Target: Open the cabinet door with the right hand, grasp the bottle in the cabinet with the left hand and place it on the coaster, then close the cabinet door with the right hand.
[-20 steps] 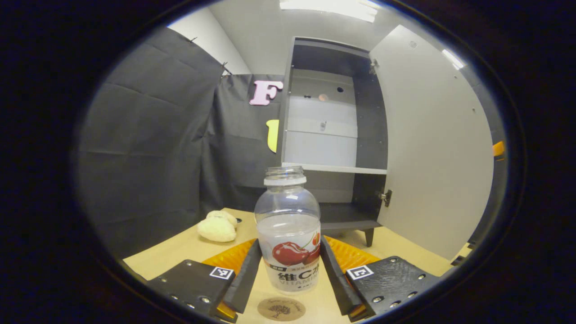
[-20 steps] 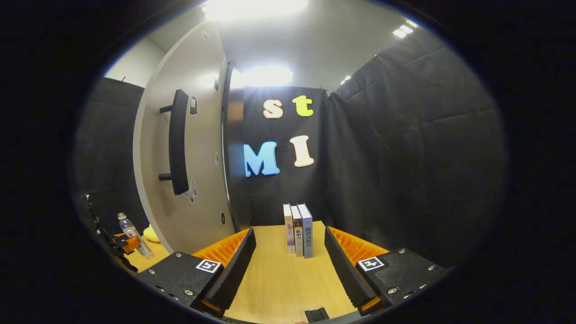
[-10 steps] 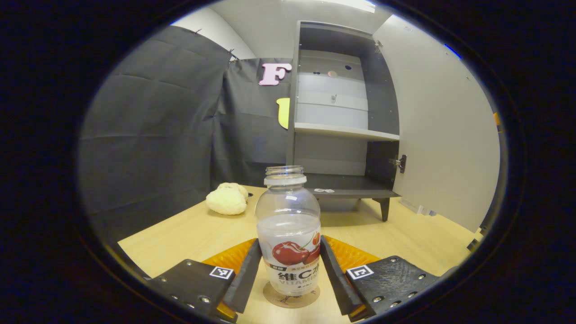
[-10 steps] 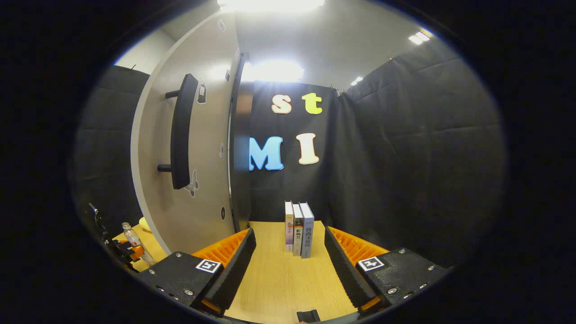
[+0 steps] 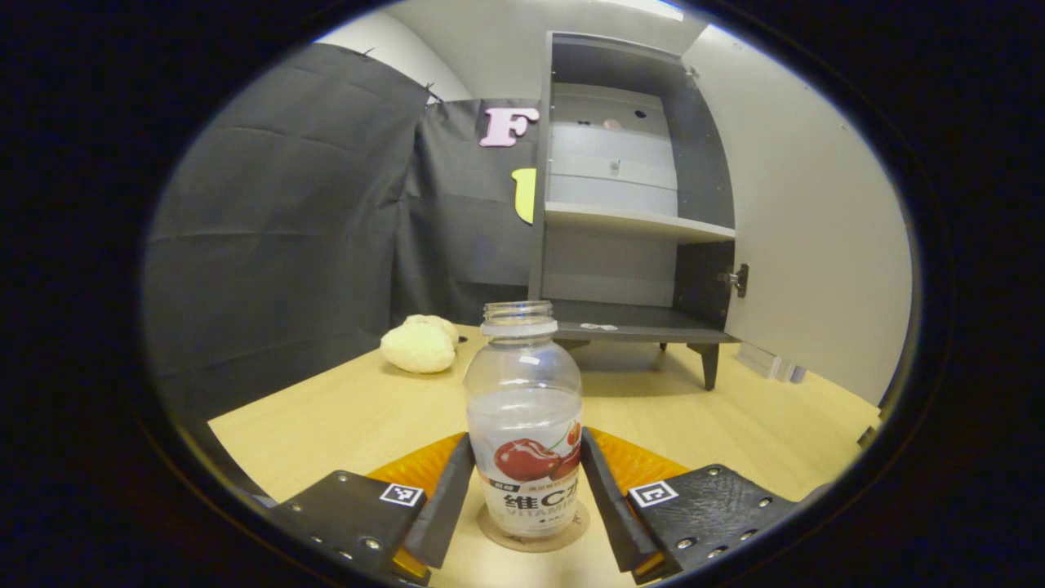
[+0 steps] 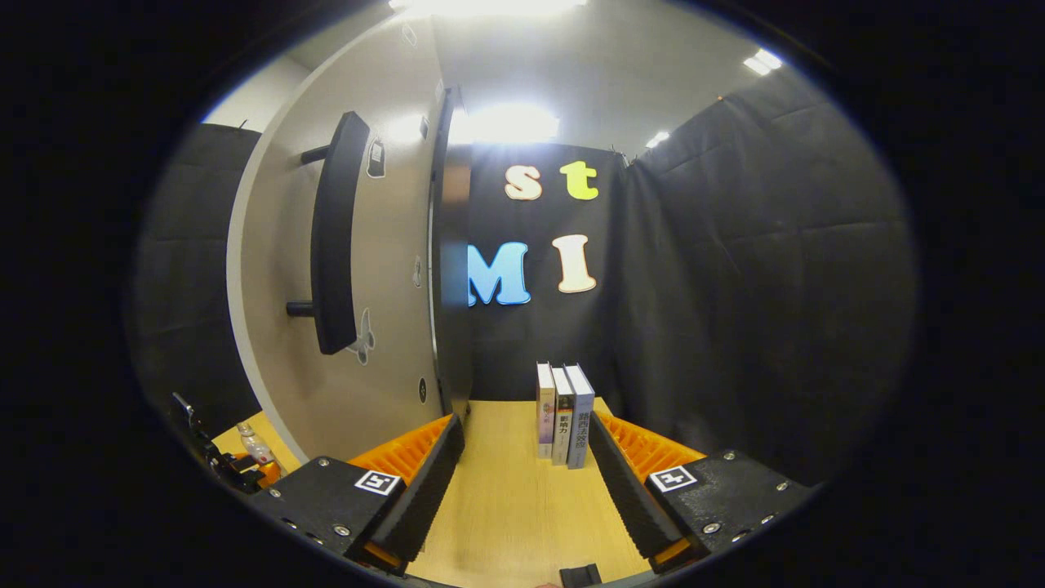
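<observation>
A clear uncapped bottle with a cherry label stands upright on a round brown coaster on the wooden table. My left gripper is shut on it, one finger pressing each side of the label. Behind it the grey cabinet is wide open with bare shelves, its pale door swung out to the right. My right gripper is open over the table with nothing between its fingers. The door's outer face and its black bar handle are to its upper left. The bottle shows small at far lower left.
A cream plush lump lies on the table left of the cabinet. Three upright books stand just ahead of my right gripper against the black cloth wall. The cabinet rests on short legs.
The bottle came down with my left gripper and now sits on the coaster, which earlier lay below it. My right gripper shifted slightly and the door handle looks nearer.
</observation>
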Tool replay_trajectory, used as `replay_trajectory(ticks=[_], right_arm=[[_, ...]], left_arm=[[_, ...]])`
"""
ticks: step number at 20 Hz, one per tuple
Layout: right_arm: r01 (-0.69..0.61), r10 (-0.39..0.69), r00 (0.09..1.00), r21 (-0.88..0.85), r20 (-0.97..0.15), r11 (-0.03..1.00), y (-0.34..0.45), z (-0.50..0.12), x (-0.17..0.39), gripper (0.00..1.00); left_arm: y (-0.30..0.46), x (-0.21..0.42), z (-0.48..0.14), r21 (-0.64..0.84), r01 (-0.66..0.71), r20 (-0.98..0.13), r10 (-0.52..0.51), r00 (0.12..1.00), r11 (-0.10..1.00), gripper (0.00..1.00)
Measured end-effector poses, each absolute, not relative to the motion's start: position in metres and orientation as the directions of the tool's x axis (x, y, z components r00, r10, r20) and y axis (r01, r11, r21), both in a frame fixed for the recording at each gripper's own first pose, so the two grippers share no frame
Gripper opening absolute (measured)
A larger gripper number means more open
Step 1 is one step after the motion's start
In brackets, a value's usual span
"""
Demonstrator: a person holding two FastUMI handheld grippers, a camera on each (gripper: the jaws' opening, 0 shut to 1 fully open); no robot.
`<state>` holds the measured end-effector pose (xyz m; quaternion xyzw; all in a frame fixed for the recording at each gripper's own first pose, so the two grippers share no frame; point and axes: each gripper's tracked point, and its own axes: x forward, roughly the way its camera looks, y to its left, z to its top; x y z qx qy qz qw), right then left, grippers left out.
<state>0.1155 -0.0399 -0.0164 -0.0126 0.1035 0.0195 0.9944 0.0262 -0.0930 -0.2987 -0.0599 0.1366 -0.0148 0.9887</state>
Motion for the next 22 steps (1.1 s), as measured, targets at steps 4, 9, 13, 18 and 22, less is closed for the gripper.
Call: replay_trajectory(ticks=[4,9,13,18,22], right_arm=[[-0.057,0.051,0.977,-0.022,-0.205,0.998,-0.035,-0.015,0.122,0.95],[-0.076,0.074,0.978,-0.005,-0.195,0.997,-0.033,-0.011,0.126,0.95],[-0.086,0.088,0.980,0.019,-0.179,0.996,-0.035,-0.005,0.130,0.95],[-0.093,0.101,0.982,0.061,-0.158,0.994,-0.039,0.000,0.136,0.95],[-0.091,0.101,0.985,0.075,-0.138,0.993,-0.044,0.009,0.141,0.95]], left_arm=[[-0.100,0.022,-0.302,-0.106,0.024,-0.278,-0.052,0.959,0.994,0.76],[-0.094,0.019,-0.296,-0.059,0.007,-0.316,-0.026,0.948,0.998,0.82],[-0.094,0.020,-0.271,-0.035,0.023,-0.295,-0.032,0.955,0.999,0.81],[-0.100,0.020,-0.240,0.003,0.032,-0.272,-0.030,0.962,0.999,0.81],[-0.110,0.030,-0.190,-0.003,0.037,-0.222,-0.036,0.974,0.999,0.81]])
